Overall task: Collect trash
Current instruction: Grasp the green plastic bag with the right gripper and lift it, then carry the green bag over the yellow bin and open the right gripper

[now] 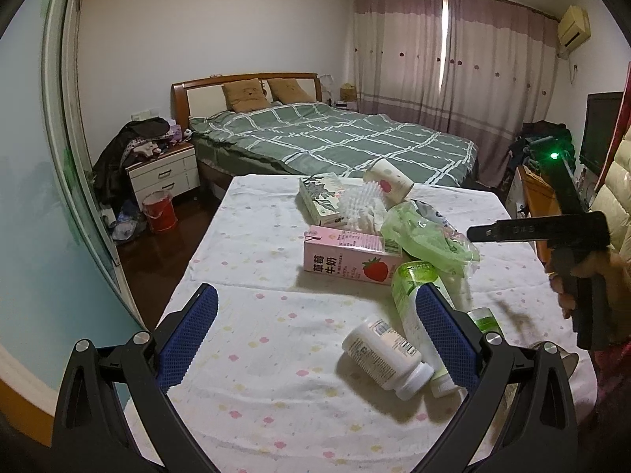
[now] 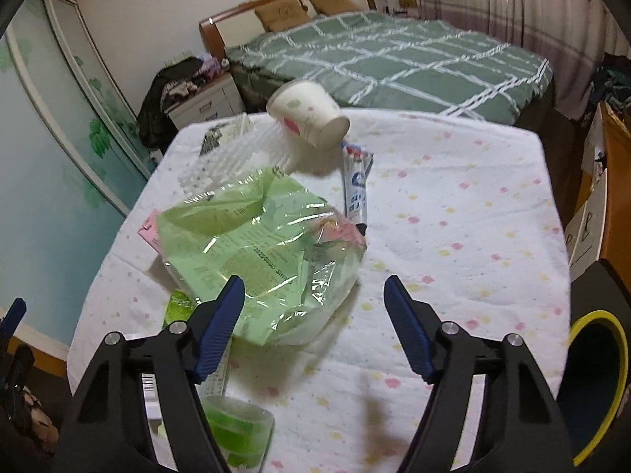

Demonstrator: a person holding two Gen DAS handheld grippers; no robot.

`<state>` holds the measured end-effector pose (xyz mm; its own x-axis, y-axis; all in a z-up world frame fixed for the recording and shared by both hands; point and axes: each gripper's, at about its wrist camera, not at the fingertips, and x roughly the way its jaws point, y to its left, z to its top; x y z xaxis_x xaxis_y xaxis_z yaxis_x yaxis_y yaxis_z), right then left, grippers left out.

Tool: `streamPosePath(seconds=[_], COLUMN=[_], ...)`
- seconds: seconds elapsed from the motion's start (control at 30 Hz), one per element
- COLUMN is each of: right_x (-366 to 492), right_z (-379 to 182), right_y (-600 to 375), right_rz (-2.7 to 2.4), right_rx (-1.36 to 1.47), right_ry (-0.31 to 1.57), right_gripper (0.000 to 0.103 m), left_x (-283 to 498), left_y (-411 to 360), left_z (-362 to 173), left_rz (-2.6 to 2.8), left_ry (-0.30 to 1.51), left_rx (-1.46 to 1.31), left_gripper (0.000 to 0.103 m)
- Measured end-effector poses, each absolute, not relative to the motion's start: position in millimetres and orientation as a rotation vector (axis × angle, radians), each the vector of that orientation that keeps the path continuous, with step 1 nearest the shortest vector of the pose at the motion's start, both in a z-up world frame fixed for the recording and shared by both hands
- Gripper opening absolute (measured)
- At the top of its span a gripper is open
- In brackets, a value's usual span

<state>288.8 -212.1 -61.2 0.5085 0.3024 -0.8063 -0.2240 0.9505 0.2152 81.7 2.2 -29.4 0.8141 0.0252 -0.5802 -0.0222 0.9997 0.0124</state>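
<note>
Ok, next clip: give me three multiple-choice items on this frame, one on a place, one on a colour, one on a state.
1. Where does the pink strawberry milk carton lie?
A. on the bed
B. on the cloth-covered table
C. on the floor

2. What colour is the crumpled plastic bag?
A. light green
B. black
C. red

3. How does the paper cup sit?
A. upright
B. tipped on its side
C. crushed flat

Answers:
1 B, the carton rests flat on the dotted cloth beside the bag.
2 A, the film is translucent light green in both views.
3 B, its open mouth faces sideways, its base toward the camera.
</note>
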Motion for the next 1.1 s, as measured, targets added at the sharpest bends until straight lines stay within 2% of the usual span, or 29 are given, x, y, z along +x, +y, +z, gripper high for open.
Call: streamPosePath(seconds=[0.13, 0.23, 0.3, 0.33, 0.4, 0.8, 1.1], right_x=[300, 305, 306, 307, 304, 267, 225], right_z=[-78, -85, -87, -87, -85, -43, -27], right_y=[-212, -217, -219, -220, -222, -244, -334], right_rz=[0.325, 0.336, 0.345, 0.344, 0.340, 0.333, 0.141], right_rx=[0.107, 0.144, 0.165, 0.174, 0.180, 0.196, 0.260], right_ry=[1.051, 1.077, 1.084, 1.082, 1.070, 0.927, 0.837], right_gripper=[0.058, 0.045, 0.025, 0.023, 0.013, 0.011, 0.011], left_x=[86, 88, 90, 90, 90, 83, 80], left_y=[2, 3, 4, 5, 5, -4, -29], left_z=[-32, -34, -35, -36, -36, -30, -23], left_rz=[0.018, 0.013, 0.012, 0.011, 0.010, -0.016, -0.089], left_ry=[0.620, 0.619, 0.620, 0.619, 0.617, 0.602, 0.581], left_rx=[0.007, -0.002, -0.007, -0.011, -0.014, 0.005, 0.029], left_gripper=[0.099, 0.099, 0.099, 0.099, 0.099, 0.099, 0.099])
